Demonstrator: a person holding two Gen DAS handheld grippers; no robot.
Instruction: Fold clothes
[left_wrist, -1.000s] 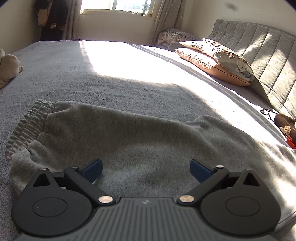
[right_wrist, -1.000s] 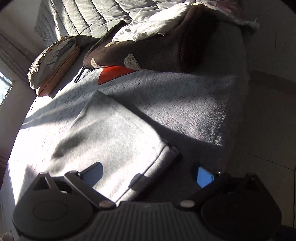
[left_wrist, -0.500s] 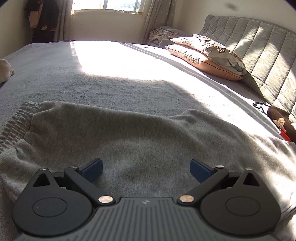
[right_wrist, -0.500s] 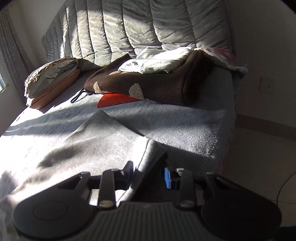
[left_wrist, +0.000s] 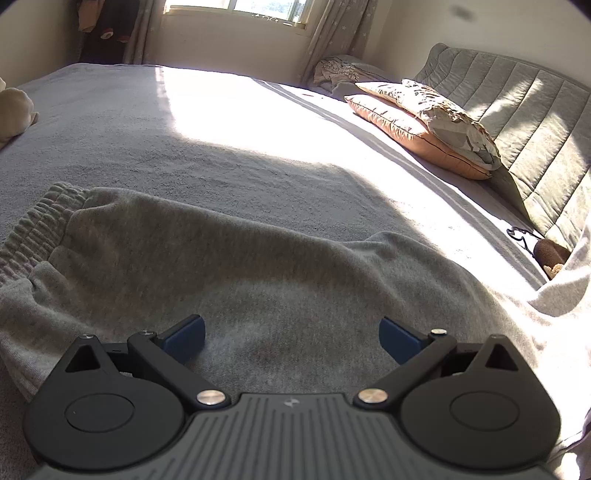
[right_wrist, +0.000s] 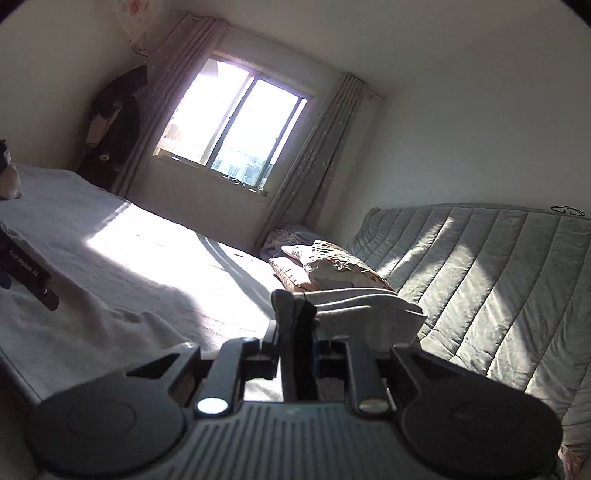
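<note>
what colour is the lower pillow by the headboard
Orange-tan; the lower pillow shows best in the left wrist view, under a pale patterned one.

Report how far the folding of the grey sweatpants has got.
Done: the grey sweatpants lie spread flat on the bed, waistband to the left. In hand: the right gripper has just closed on the leg end and holds it raised off the bed; the left gripper is open above the middle of the pants, gripping nothing. Left: no fold is laid down yet.
</note>
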